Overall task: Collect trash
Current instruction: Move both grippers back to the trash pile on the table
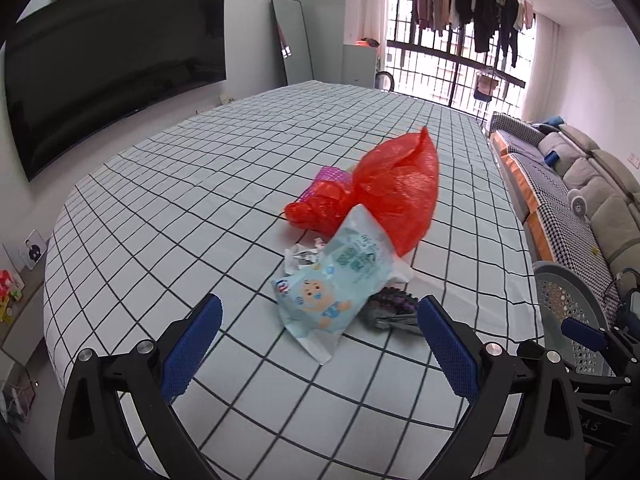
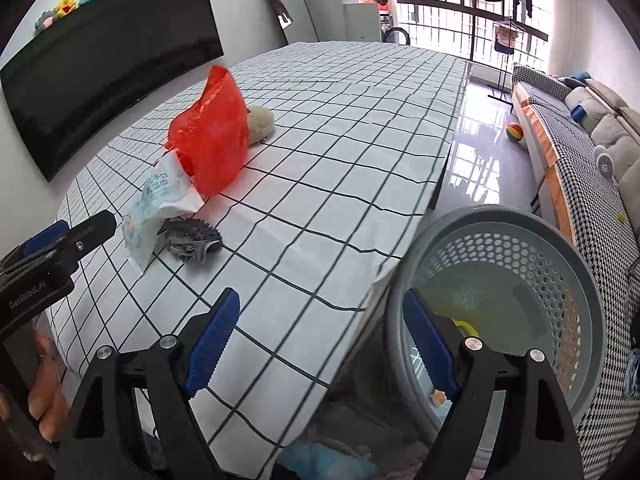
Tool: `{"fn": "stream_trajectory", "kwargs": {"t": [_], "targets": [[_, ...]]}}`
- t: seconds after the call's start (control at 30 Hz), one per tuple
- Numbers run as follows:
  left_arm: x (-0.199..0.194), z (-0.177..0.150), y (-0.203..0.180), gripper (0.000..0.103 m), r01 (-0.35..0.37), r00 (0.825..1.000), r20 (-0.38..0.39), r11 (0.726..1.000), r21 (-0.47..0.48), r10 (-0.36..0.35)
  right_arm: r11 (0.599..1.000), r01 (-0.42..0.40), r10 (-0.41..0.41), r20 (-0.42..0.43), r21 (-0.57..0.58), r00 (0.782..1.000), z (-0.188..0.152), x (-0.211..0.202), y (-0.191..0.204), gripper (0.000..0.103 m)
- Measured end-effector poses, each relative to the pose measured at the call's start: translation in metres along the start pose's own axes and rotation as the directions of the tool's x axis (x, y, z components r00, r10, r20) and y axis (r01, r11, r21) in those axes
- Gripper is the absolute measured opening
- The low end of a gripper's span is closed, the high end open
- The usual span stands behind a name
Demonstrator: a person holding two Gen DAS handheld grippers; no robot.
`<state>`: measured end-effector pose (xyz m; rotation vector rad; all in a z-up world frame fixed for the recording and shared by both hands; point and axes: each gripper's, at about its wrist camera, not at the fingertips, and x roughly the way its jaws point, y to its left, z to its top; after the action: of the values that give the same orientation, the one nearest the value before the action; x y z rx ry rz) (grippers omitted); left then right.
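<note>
Checked tablecloth beneath black wall television.

Red bag: thin glossy plastic, crinkled. Wipes pack: smooth plastic film. Basket: matt perforated plastic. Worktop: checked cloth.

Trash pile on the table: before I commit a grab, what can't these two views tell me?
- Red bag: contents hidden by its own plastic in both views.
- Pink item: left wrist view, mostly behind the red bag.
- Beige lump: right wrist view, half hidden by the bag; unidentifiable.
- White scraps: tucked under the wipes packet.
- Basket: bottom blocked by the right gripper.
</note>
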<state>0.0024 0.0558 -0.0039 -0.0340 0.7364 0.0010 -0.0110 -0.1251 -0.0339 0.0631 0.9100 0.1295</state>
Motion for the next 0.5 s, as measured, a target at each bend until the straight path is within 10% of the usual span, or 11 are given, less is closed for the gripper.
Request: {"fn": "stream_trajectory", "kwargs": {"t": [0.5], "targets": [[0.006, 0.004, 0.052, 0.096, -0.083, 0.996, -0.016, 0.996, -0.027, 0.083, 0.992, -0.073, 0.068, -0.052, -0.106, 0.996, 0.029, 0.037, 0.059, 0.08]]}}
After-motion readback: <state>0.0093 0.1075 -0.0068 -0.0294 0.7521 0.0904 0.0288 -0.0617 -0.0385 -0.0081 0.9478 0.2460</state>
